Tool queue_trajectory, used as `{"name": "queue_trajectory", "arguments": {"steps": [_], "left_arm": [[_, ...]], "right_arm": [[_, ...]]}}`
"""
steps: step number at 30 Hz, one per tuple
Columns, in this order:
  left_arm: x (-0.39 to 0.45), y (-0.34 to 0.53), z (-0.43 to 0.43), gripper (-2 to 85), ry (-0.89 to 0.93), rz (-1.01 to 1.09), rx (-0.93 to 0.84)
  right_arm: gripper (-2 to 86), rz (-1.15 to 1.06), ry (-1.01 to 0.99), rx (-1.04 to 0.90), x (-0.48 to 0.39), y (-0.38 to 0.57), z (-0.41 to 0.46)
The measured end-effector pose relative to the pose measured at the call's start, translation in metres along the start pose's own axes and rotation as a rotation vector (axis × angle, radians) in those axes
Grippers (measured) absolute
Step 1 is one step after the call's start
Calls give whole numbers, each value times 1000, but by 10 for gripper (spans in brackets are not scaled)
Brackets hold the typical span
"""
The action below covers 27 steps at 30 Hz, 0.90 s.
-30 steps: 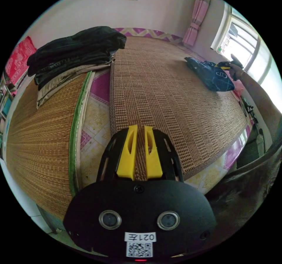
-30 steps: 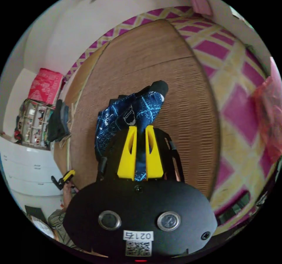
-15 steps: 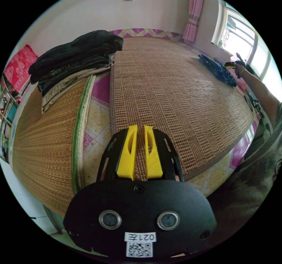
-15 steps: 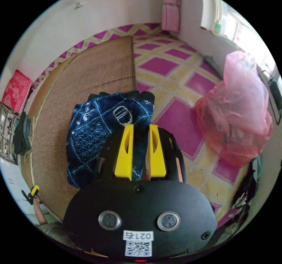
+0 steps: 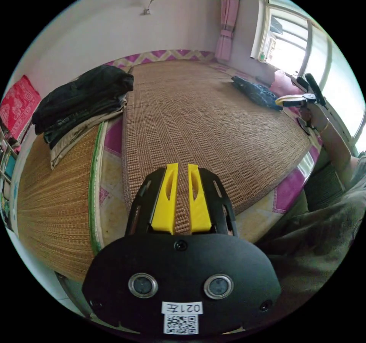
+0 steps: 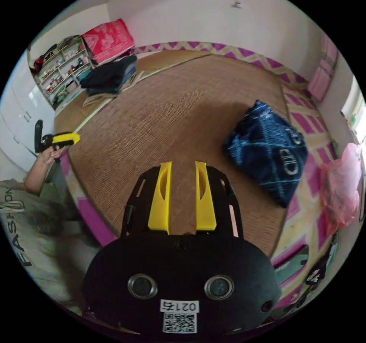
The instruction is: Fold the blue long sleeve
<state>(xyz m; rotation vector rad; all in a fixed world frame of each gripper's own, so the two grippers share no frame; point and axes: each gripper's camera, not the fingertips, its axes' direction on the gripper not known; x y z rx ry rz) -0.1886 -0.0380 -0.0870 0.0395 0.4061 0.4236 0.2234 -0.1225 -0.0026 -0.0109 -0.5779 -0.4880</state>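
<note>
The blue long sleeve point(image 6: 268, 156) lay folded in a compact bundle near the woven mat's point(image 6: 179, 106) corner, seemingly finished. The left gripper point(image 5: 178, 169) and right gripper point(image 6: 182, 167) hung spread, empty.

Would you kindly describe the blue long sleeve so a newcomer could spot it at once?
Start at the large woven mat on the floor. Near its edge by the pink plastic bag lies the blue long sleeve, folded into a compact bundle. It is dark blue with pale line patterning, unlike the black and tan stack of clothes across the mat.
</note>
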Motion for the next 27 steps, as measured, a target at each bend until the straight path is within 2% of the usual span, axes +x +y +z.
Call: {"name": "queue_trajectory", "arguments": {"steps": [2, 5, 7, 13, 18, 27], "left_arm": [[4, 2, 4, 47, -11, -31, -28], [7, 4, 14, 75, -43, -91, -82], [10, 7, 17, 83, -73, -131, -87], [16, 19, 13, 84, -120, -162, -51], [14, 25, 6, 84, -105, -170, -54], [12, 38, -11, 85, -114, -166, -57]], "right_arm": [[99, -12, 10, -92, -33, 11, 32], [115, 18, 127, -123, -63, 23, 59], [126, 59, 181, -104, -74, 28, 68], [138, 194, 165, -35, -84, 44, 91], [138, 222, 195, 35, -96, 57, 106], [138, 233, 194, 45, -106, 71, 132]]}}
